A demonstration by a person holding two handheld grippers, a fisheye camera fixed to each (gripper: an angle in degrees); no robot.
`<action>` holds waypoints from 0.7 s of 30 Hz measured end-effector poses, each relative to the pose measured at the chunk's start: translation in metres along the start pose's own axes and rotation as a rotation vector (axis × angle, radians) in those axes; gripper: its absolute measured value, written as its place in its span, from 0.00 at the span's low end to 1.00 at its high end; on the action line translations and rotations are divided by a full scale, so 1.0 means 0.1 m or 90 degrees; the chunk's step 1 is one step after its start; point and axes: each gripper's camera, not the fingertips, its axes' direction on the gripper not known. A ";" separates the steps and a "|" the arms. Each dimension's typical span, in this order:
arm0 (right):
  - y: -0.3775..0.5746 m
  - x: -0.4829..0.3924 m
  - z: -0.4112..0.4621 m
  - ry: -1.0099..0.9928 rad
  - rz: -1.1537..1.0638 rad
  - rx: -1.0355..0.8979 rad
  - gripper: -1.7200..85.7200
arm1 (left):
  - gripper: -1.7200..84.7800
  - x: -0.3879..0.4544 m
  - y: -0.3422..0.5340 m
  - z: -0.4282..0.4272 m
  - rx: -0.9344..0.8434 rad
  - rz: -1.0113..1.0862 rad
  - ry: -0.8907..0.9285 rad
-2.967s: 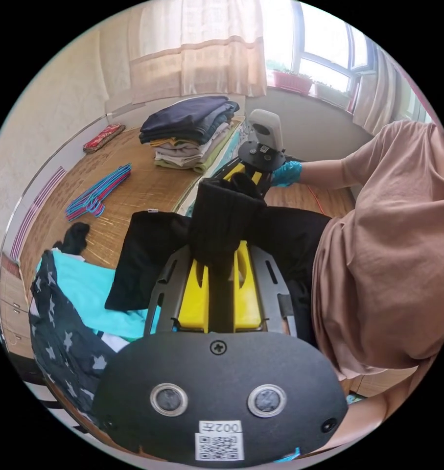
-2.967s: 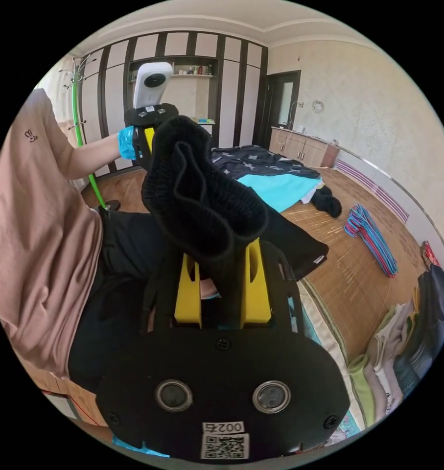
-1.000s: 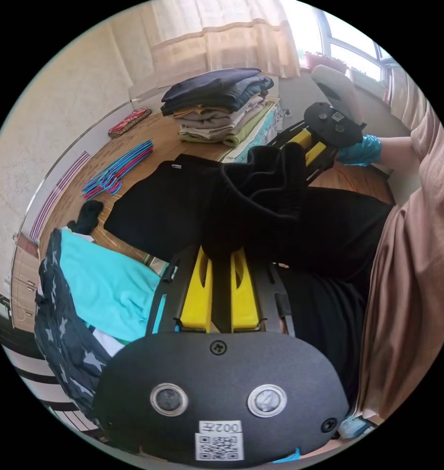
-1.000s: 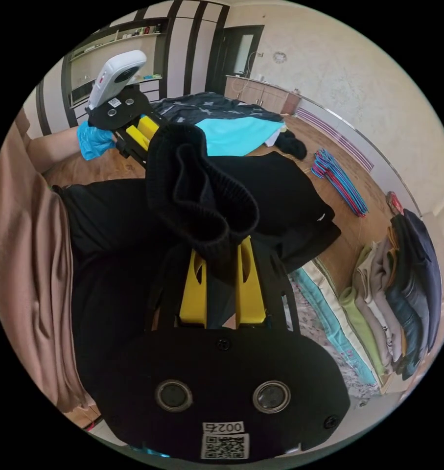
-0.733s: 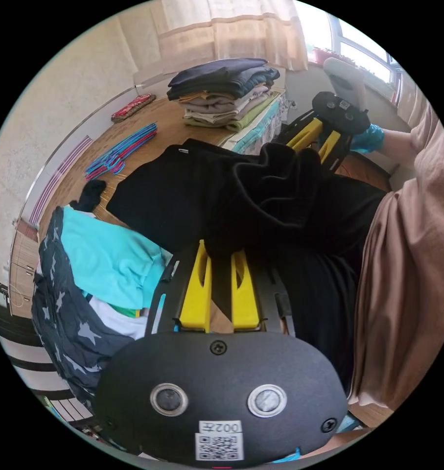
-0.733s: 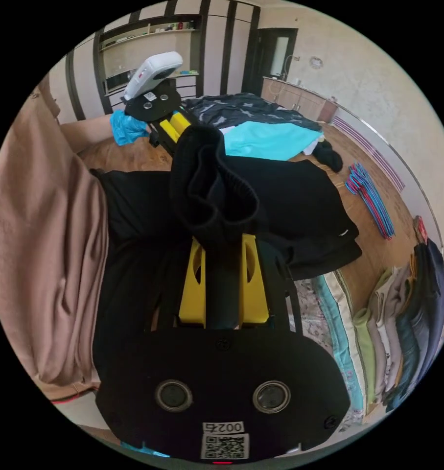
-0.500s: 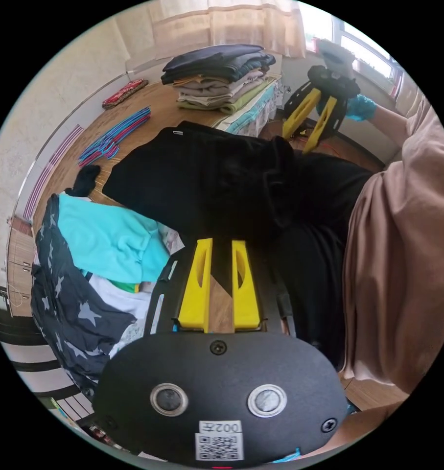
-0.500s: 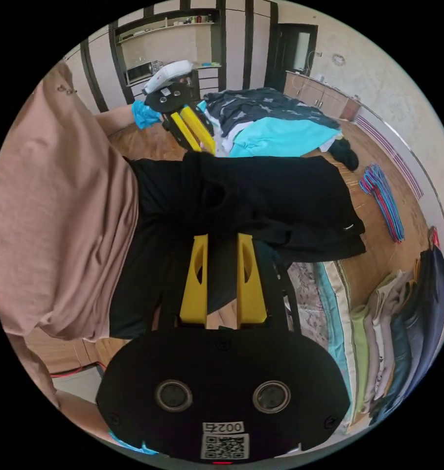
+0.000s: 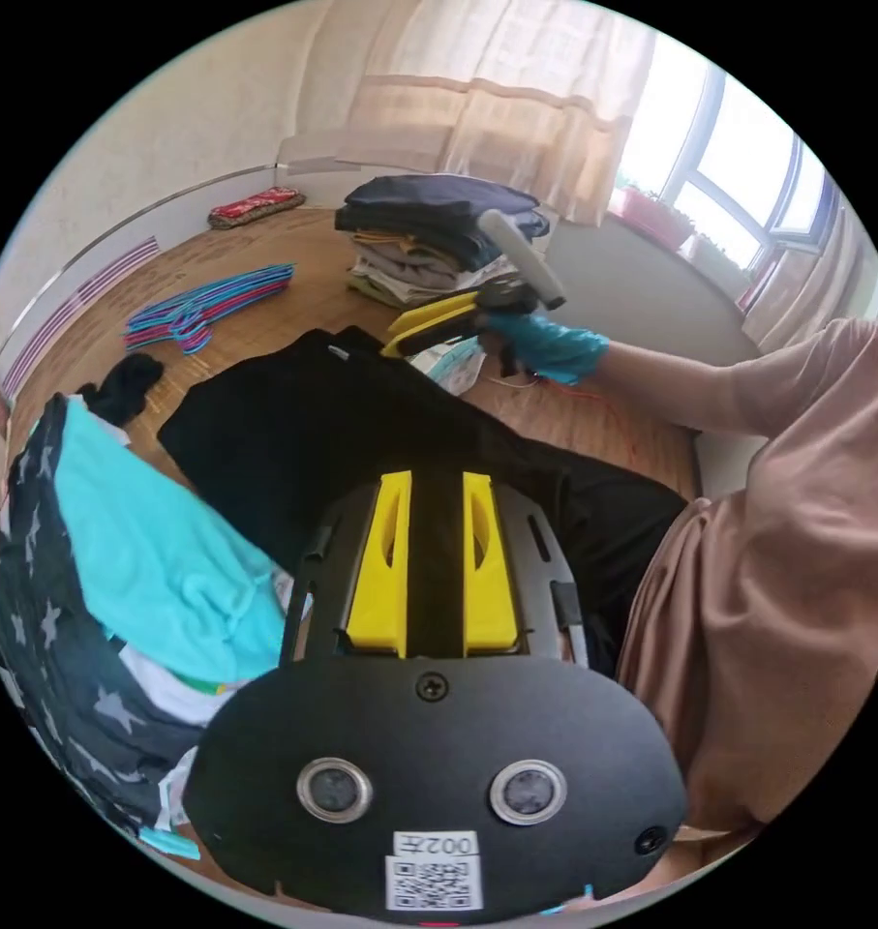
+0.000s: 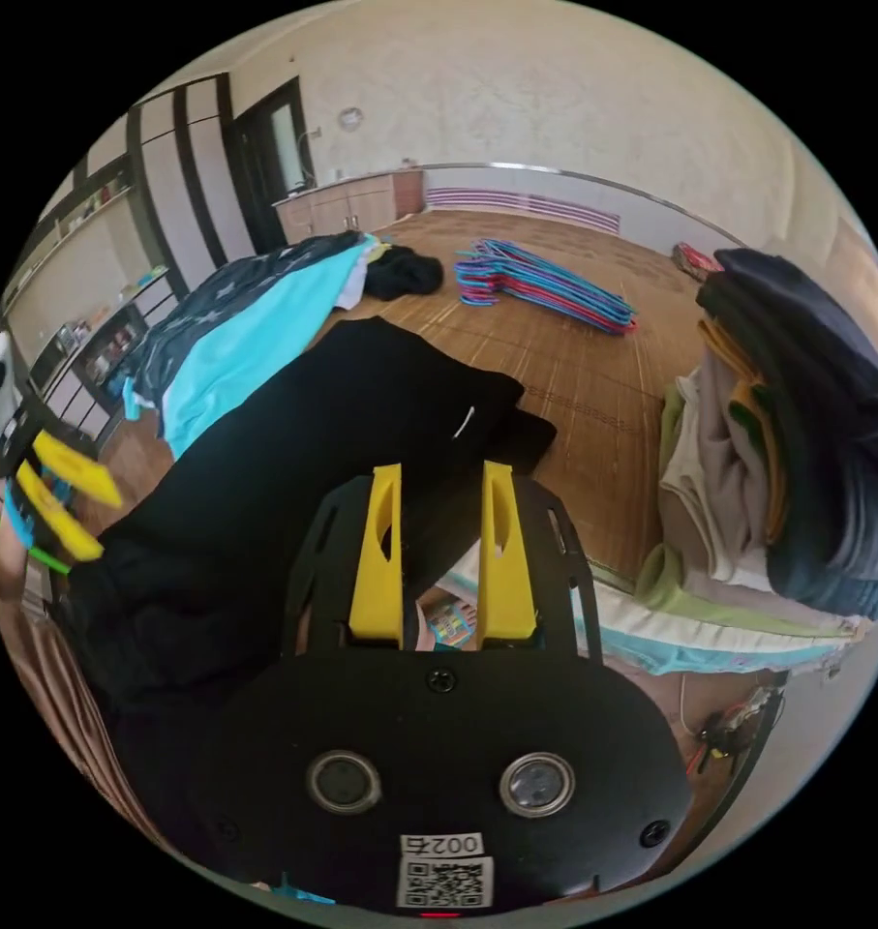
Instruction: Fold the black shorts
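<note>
Both grippers have let go of the black shorts (image 10: 293, 455): the left gripper (image 9: 435, 484) and right gripper (image 10: 441, 481) now stand open and empty, and the waistband, held raised before, lies flat on the bed.

Black shorts (image 10: 293, 455) flat beside folded clothes stack (image 10: 787, 455).

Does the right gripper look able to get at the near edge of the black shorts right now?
Probably yes. The right gripper is open and empty, its jaws hanging just over the black shorts spread on the mat, with nothing between them.
</note>
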 end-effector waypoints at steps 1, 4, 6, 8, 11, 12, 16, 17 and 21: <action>-0.02 0.03 0.06 -0.001 0.010 -0.002 0.17 | 0.09 0.04 -0.12 0.13 -0.010 0.001 0.013; -0.10 0.16 0.33 -0.008 0.062 -0.010 0.18 | 0.12 0.09 -0.37 0.45 -0.046 -0.020 0.028; -0.15 0.23 0.50 -0.023 0.087 -0.011 0.18 | 0.13 0.10 -0.48 0.62 -0.073 -0.041 0.012; -0.17 0.25 0.61 -0.023 0.092 -0.020 0.18 | 0.12 0.11 -0.56 0.73 -0.091 -0.045 0.003; -0.19 0.24 0.76 -0.004 0.086 -0.034 0.16 | 0.10 0.12 -0.71 0.84 -0.115 -0.040 0.004; -0.20 0.24 0.80 -0.004 0.087 -0.033 0.14 | 0.09 0.12 -0.76 0.89 -0.127 -0.040 0.008; -0.20 0.21 0.82 -0.006 0.082 -0.017 0.07 | 0.02 0.14 -0.91 1.05 -0.167 -0.031 0.012; -0.19 0.18 0.81 0.007 0.068 -0.006 0.04 | 0.02 0.15 -0.93 1.07 -0.169 -0.028 0.008; -0.14 0.10 0.74 0.043 0.036 0.027 0.02 | 0.01 0.21 -1.01 1.09 -0.164 -0.005 -0.004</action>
